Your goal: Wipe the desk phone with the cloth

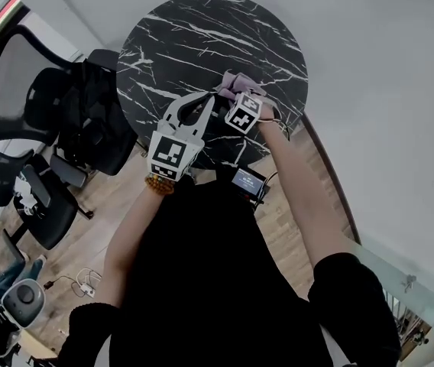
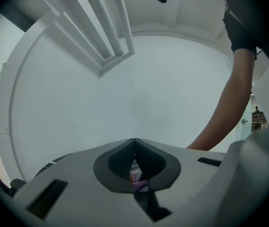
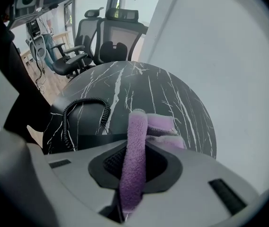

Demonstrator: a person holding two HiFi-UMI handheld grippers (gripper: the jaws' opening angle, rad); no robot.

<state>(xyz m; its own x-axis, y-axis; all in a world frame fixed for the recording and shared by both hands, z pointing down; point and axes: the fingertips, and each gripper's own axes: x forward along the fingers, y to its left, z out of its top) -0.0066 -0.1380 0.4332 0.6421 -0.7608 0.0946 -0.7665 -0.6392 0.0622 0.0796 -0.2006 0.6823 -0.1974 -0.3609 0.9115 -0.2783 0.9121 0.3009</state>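
Note:
A purple cloth (image 1: 237,85) lies bunched over the near part of the round black marble table (image 1: 202,37). My right gripper (image 3: 133,174) is shut on the cloth (image 3: 134,160), and a fold stands up between its jaws. My left gripper (image 1: 211,102) touches the cloth's left end. Its jaws meet at the tips with a small purple scrap (image 2: 136,178) pinched between them, and it points up at the wall. The phone's coiled black cord (image 3: 85,109) lies on the table left of the right jaws. The phone's body is mostly hidden under the grippers.
Black office chairs (image 1: 49,105) stand on the wood floor left of the table. A white curved wall (image 1: 385,90) runs close behind and to the right. A small device with a lit screen (image 1: 249,182) hangs at the person's front. A glass rail (image 1: 416,281) is at lower right.

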